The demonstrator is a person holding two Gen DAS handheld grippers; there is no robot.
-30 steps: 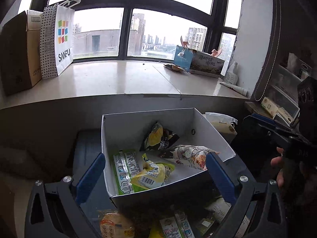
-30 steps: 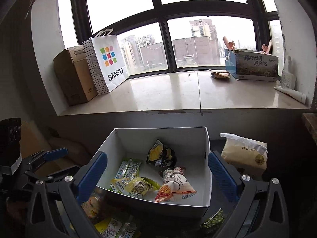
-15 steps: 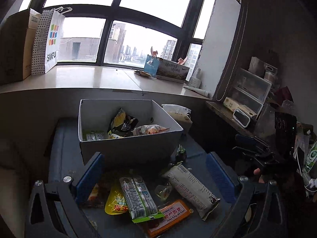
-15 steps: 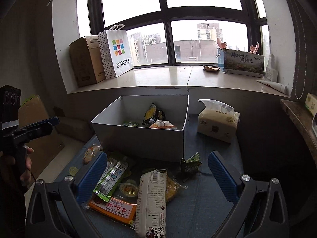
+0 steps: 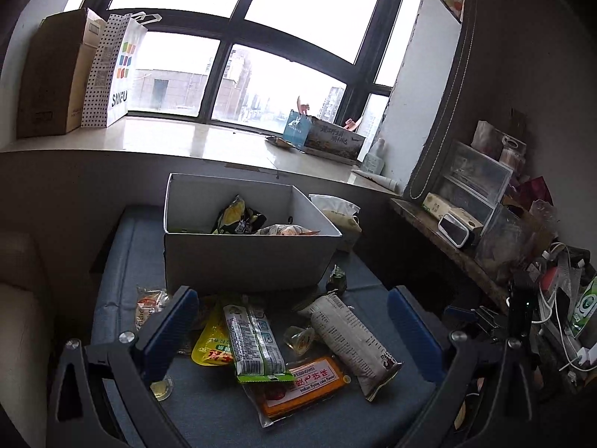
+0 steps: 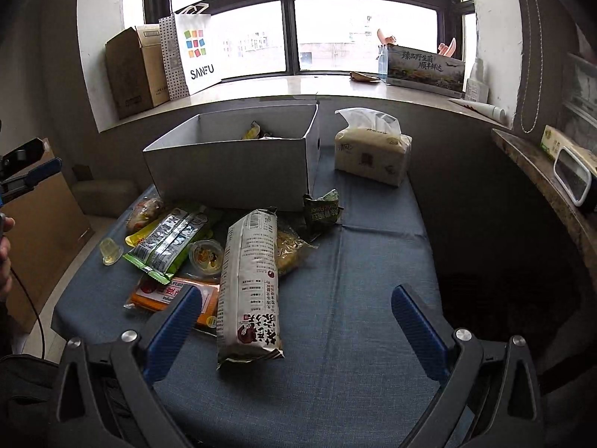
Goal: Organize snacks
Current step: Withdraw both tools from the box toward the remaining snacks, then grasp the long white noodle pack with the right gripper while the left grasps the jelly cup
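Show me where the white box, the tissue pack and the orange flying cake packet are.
white box [image 6: 231, 171]: right wrist view, on its near front wall.
tissue pack [image 6: 371, 156]: right wrist view, middle of its front face.
orange flying cake packet [image 5: 309, 380]: left wrist view, on its label.

Window: dark-framed panes [image 6: 287, 33], overcast daylight.
Sill: pale glossy stone ledge [image 5: 186, 142].
Surface: blue fabric-covered table [image 6: 365, 268].

a white cardboard box [image 6: 231, 171] sits at the back of the blue cloth-covered table [image 6: 365, 298], with snack packets inside. to its right stands a soft tissue pack [image 6: 371, 153]. before the box lies a heap of snacks: a long white wrapped packet [image 6: 250, 283] overlapping a flat orange packet [image 6: 168, 295], and left of it a green-edged twin pack [image 6: 168, 242].
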